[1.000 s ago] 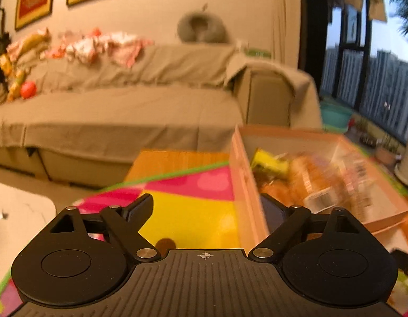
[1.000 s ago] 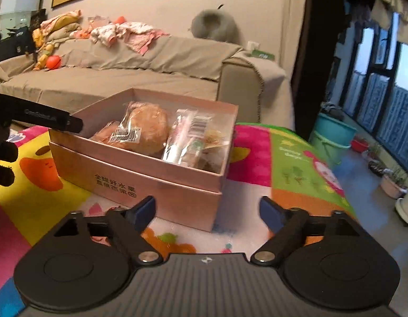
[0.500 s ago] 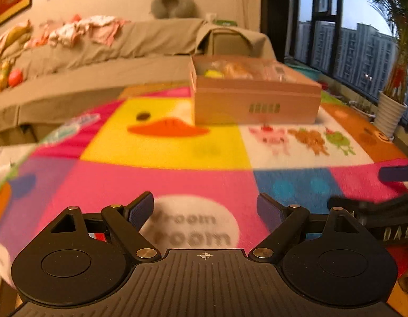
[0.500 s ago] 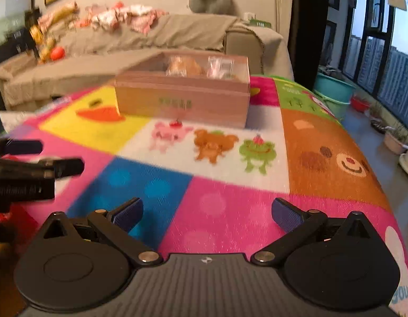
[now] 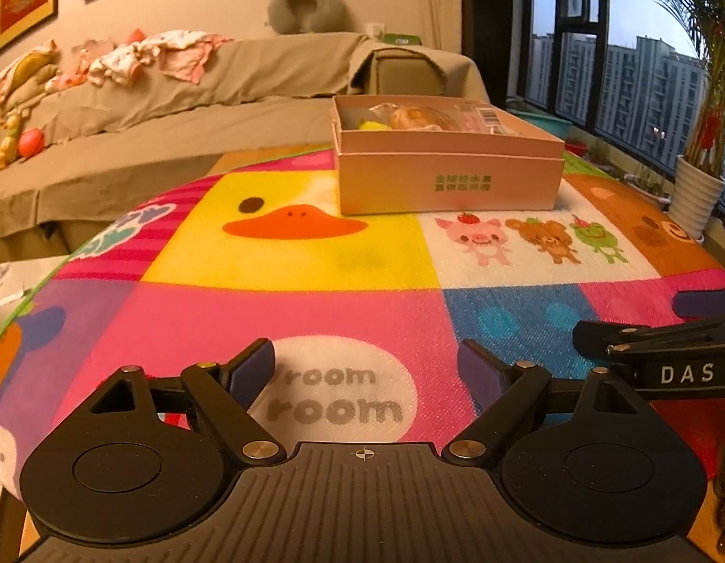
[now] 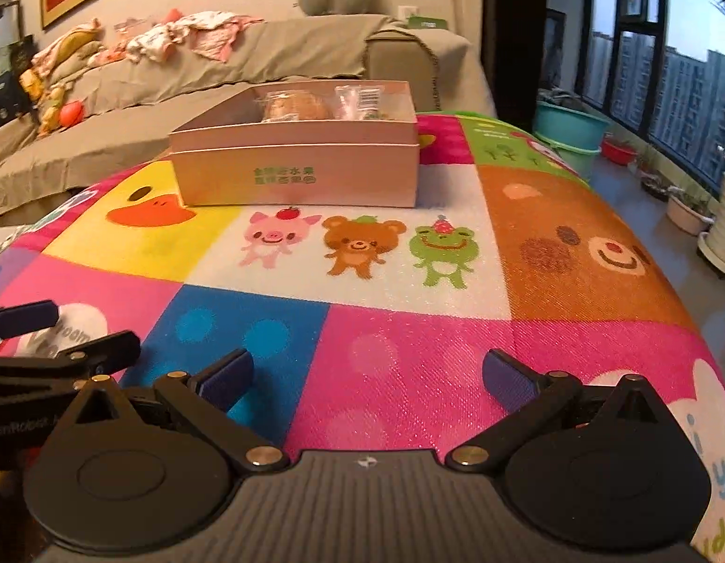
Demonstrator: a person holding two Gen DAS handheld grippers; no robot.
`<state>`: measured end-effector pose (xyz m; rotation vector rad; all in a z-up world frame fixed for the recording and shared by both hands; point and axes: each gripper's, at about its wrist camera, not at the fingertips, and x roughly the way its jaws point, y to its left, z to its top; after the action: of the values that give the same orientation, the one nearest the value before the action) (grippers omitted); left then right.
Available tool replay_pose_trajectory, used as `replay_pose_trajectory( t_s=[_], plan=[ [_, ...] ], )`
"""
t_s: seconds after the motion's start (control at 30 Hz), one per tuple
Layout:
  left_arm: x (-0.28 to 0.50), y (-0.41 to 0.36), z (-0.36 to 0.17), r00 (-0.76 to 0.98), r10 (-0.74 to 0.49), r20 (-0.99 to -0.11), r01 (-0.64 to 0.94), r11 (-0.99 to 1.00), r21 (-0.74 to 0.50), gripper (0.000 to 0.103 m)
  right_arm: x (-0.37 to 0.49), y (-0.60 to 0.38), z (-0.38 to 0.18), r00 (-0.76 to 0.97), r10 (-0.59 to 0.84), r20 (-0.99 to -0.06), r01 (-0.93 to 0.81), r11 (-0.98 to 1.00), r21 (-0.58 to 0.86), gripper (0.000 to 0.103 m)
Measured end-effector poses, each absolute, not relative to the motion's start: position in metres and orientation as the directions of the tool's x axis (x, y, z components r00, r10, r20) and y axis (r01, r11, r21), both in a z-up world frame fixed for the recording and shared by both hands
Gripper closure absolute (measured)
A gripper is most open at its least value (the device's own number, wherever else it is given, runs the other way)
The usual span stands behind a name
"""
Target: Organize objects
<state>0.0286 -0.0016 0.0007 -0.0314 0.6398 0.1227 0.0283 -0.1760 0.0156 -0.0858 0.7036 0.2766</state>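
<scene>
A pink cardboard box (image 5: 449, 178) (image 6: 297, 173) stands at the far side of a colourful cartoon play mat (image 5: 292, 291) (image 6: 409, 291). Inside it lie wrapped buns (image 5: 419, 117) (image 6: 292, 105) and clear snack packets (image 6: 358, 101). My left gripper (image 5: 367, 368) is open over the near part of the mat, with nothing between its fingers. My right gripper (image 6: 369, 375) is open too, wide and empty, well short of the box. Each gripper shows at the edge of the other's view.
A sofa (image 5: 175, 108) under a brown cover runs behind the mat, with clothes (image 5: 165, 54), toys and a grey neck pillow (image 5: 308, 4) on it. Teal buckets (image 6: 569, 133) and plant pots (image 6: 691, 213) stand by the window on the right.
Both grippers have drawn back from the box to the near side of the mat, then held still. The right gripper's jaws have spread a little wider.
</scene>
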Motion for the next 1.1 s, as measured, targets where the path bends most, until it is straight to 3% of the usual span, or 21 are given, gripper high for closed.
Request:
replay_pose_trajectory(
  t_s=[1.1],
  plan=[
    [0.0317, -0.0028, -0.0003, 0.794, 0.115, -0.597, -0.142, 0.99, 0.003, 0.012, 0.0217, -0.1779, 0.0134, 0.755, 0.23, -0.614, -0.285, 0.958, 0.009, 0.0]
  ],
)
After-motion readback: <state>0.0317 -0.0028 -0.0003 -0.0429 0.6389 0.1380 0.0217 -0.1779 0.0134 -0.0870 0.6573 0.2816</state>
